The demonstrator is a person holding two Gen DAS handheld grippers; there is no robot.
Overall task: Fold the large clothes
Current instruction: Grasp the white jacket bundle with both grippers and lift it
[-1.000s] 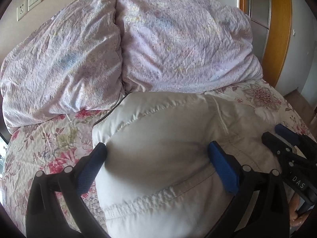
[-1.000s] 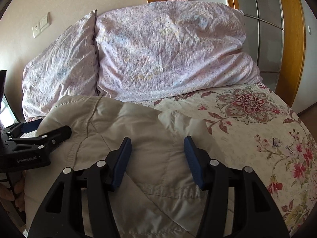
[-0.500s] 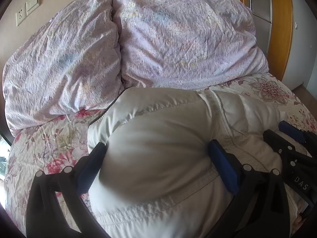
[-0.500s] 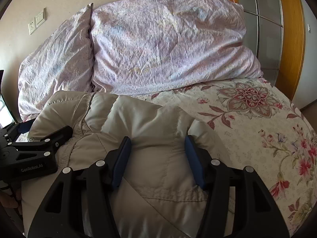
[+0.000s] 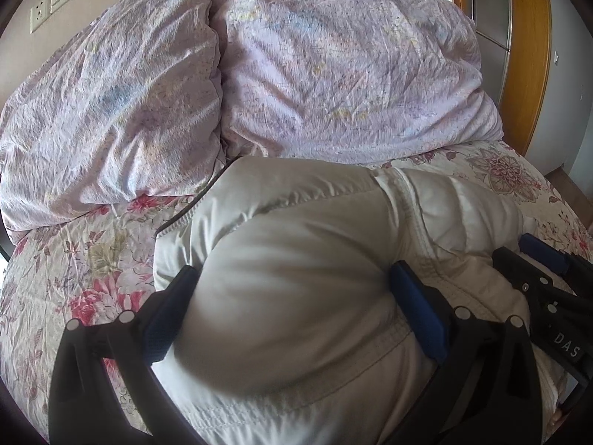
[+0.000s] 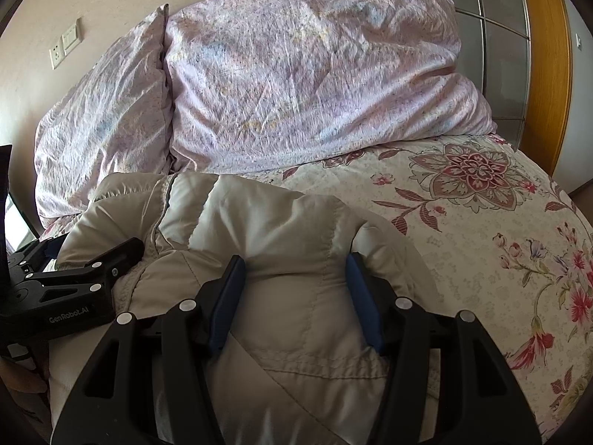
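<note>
A beige padded jacket lies bunched on the floral bed, its far edge near the pillows; it also shows in the right wrist view. My left gripper has its blue-padded jaws wide apart, pressing into the puffy fabric that bulges between them. My right gripper also has its jaws apart around a bulge of the jacket's right part. Each gripper shows in the other's view: the right gripper at the right edge, the left gripper at the left edge. I cannot tell whether either one pinches the cloth.
Two lilac pillows lean against the headboard wall just beyond the jacket. The floral bedspread stretches out to the right. A wooden-framed wardrobe stands at the far right. Wall sockets are at the upper left.
Both grippers have pushed the jacket forward toward the pillows. The jacket has bunched up higher and its far edge lies closer to the pillows.
</note>
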